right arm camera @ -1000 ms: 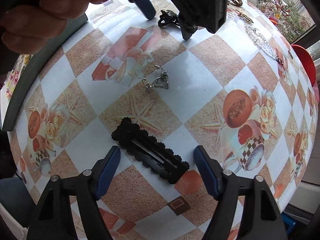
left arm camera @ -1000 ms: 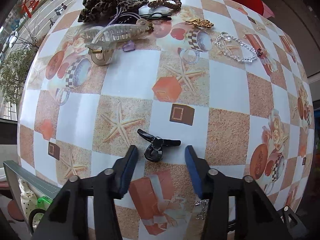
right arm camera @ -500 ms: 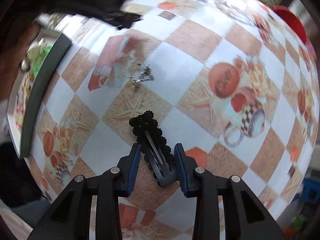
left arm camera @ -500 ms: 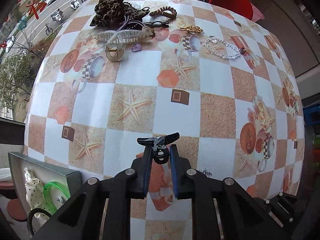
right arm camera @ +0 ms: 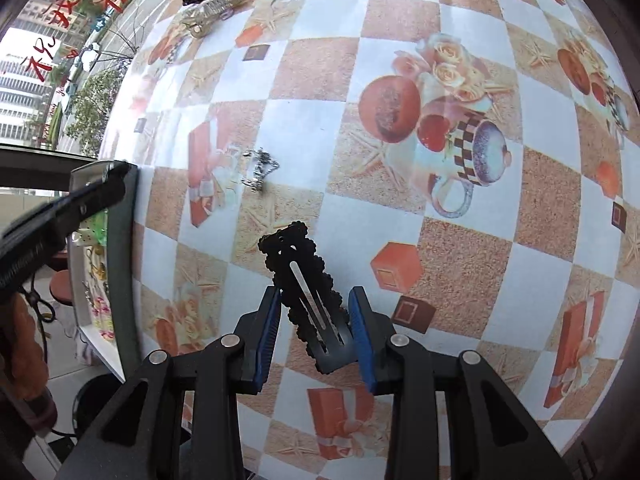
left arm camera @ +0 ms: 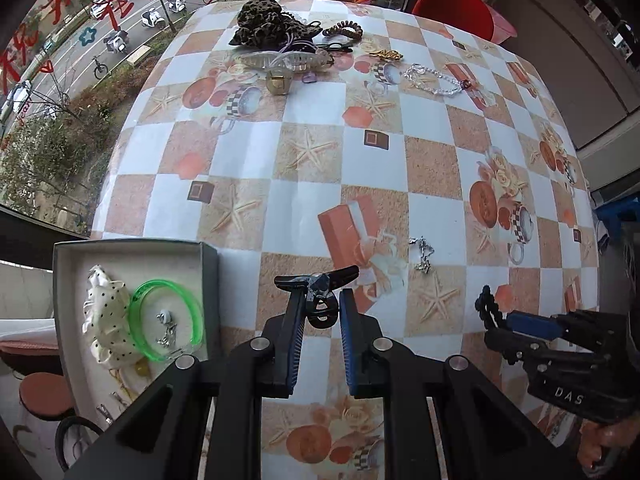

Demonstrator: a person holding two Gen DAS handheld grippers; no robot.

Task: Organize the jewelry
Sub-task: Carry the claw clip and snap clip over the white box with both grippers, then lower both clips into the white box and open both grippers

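My left gripper (left arm camera: 319, 306) is shut on a small black claw clip (left arm camera: 318, 288) and holds it above the table, just right of the grey jewelry box (left arm camera: 208, 280). The box holds a green bangle (left arm camera: 138, 300), a polka-dot scrunchie (left arm camera: 102, 312) and small earrings. My right gripper (right arm camera: 314, 316) is shut on a black scalloped snap clip (right arm camera: 298, 268), lifted off the table; it also shows in the left wrist view (left arm camera: 532, 326). A small silver chain (left arm camera: 422, 254) lies on the cloth between them.
At the far end of the checkered table lie a leopard scrunchie (left arm camera: 260, 20), a clear claw clip (left arm camera: 284, 60), a coil hair tie (left arm camera: 343, 32), a gold clip (left arm camera: 386, 55) and a crystal bracelet (left arm camera: 434, 78). A red chair (left arm camera: 456, 8) stands beyond.
Both grippers closed on their clips and lifted them. The left gripper has drawn back towards the jewelry box; the right has risen and pulled back with the snap clip.
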